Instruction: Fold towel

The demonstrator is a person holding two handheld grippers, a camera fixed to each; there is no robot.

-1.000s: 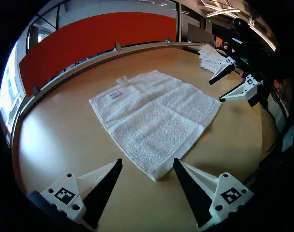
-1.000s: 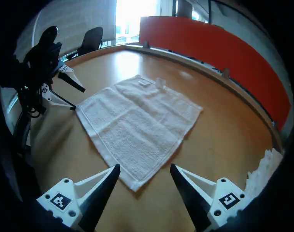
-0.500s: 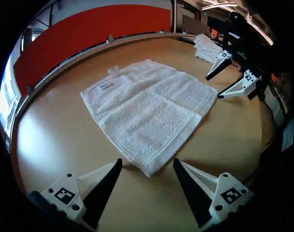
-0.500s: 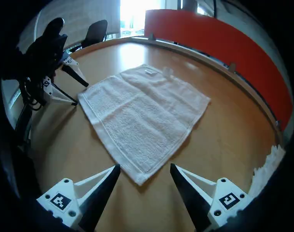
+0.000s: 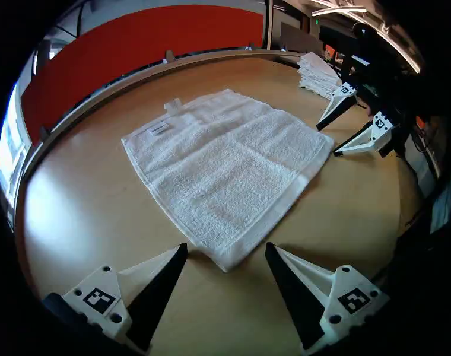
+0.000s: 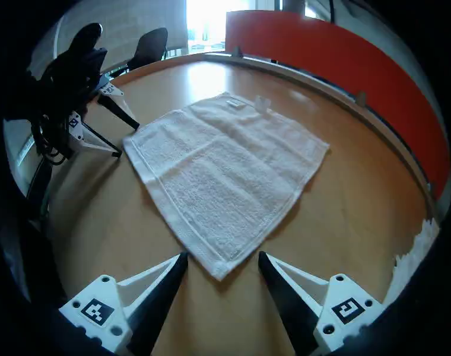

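A white towel (image 5: 225, 160) lies flat and unfolded on the wooden table (image 5: 89, 202), a small tag at its far edge. In the left gripper view, my left gripper (image 5: 225, 252) is open, its fingers straddling the towel's near corner. Across the towel, the right gripper (image 5: 326, 139) stands open at the opposite corner. In the right gripper view, the towel (image 6: 225, 172) spreads ahead and my right gripper (image 6: 222, 261) is open around its near corner. The left gripper (image 6: 126, 140) sits open at the far left corner.
A stack of folded white towels (image 5: 317, 74) rests at the table's far right, also at the right edge (image 6: 412, 261) in the right gripper view. An orange wall panel (image 5: 136, 47) runs behind the table. Office chairs (image 6: 148, 47) stand beyond.
Both grippers have closed in on the towel's opposite corners and dropped lower; each corner now lies between open fingers. The towel has not moved.
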